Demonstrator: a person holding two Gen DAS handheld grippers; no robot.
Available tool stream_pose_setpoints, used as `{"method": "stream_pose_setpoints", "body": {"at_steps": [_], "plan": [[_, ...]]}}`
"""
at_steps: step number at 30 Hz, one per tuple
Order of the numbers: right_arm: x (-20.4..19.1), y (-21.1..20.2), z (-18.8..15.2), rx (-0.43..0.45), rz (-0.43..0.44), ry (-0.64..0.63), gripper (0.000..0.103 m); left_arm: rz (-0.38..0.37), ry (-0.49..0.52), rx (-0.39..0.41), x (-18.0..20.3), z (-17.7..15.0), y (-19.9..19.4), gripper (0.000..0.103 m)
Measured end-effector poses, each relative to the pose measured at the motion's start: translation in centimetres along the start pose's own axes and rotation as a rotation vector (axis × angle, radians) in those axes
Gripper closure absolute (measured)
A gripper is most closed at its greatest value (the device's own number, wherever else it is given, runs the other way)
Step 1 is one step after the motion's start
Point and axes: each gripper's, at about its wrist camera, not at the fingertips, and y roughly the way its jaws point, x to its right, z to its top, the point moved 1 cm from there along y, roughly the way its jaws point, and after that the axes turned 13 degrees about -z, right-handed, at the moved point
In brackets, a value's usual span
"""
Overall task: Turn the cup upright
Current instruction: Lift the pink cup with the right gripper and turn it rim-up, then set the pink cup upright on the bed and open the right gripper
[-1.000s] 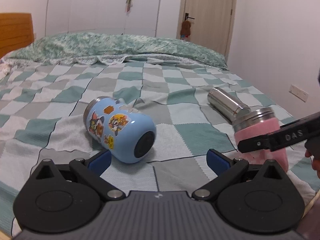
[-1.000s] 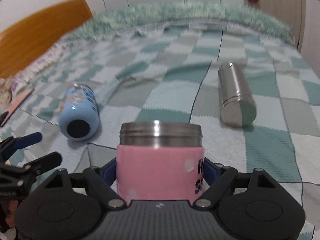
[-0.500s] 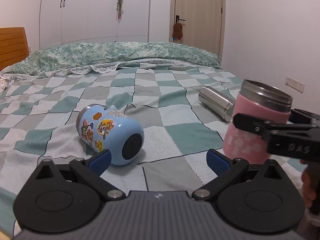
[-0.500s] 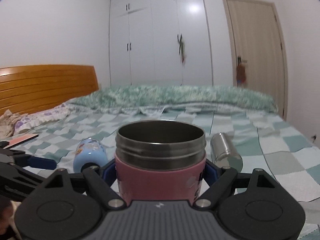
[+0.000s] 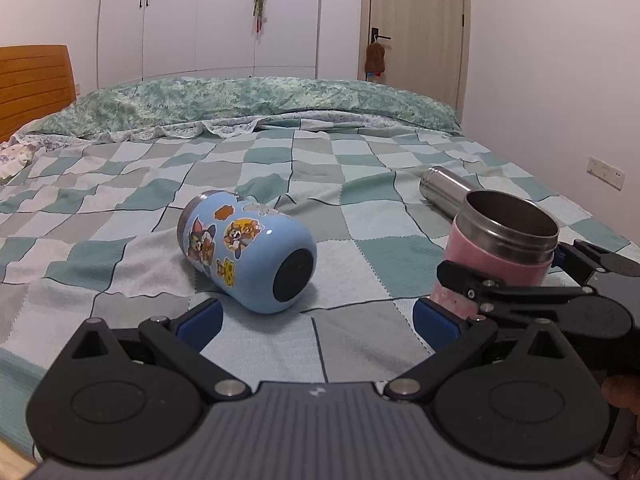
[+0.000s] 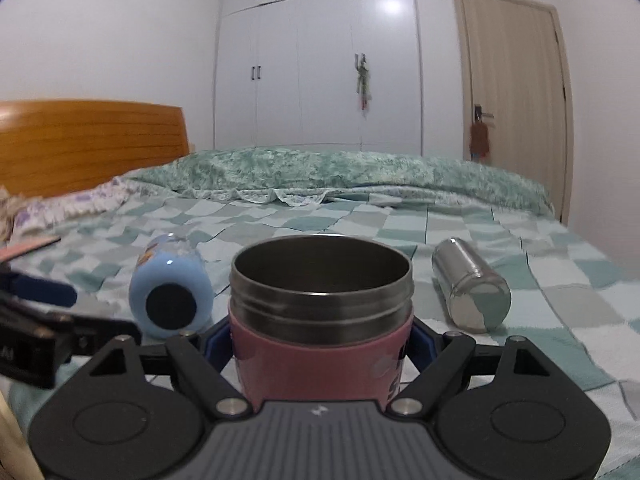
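Where a second ago the pink cup [image 6: 320, 320] was tilted away, it is now held mouth-up over the checked bedspread [image 5: 360, 184], clamped by the right gripper [image 6: 320, 344]. The flip is judged essentially done, with only setting-down and release left. The left gripper [image 5: 316, 316] is kept spread apart, empty, near the blue cup [image 5: 248, 256].

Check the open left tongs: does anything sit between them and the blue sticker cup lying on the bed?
Nothing visible does. The left tongs are open with only bare checked bedspread between them and the toppled light-blue sticker-covered cup. The pink-sleeved steel cup, held in the right tongs, stands off to the right.
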Motion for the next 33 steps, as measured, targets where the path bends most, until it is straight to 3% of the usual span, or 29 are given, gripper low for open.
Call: {"method": "stream_pose_setpoints", "body": {"at_steps": [5,7,9,14,23,33], "plan": [[0.4,-0.1,0.1,-0.011,0.011,0.026,0.019,-0.003,0.003,0.007,0.0,-0.1,-0.2,0.000],[0.9,-0.4,0.0,-0.018,0.033,0.042,0.006,0.003,0.006,0.008,0.1,-0.2,-0.5,0.000],[1.6,-1.5,0.1,0.003,0.043,0.060,0.000,0.007,0.007,0.014,0.4,-0.2,-0.9,0.000],[4.4,-5.6,1.1,0.074,0.082,0.088,0.000,0.008,0.021,0.044,2.2,0.1,-3.0,0.000],[9.5,-13.6,1.9,0.136,0.071,0.047,0.000,-0.026,0.046,0.188,8.8,-1.4,-8.6,0.000],[13.4,-17.1,-3.7,0.110,0.013,-0.003,0.000,0.043,-0.012,0.265,13.6,-6.5,-9.4,0.000]]}}
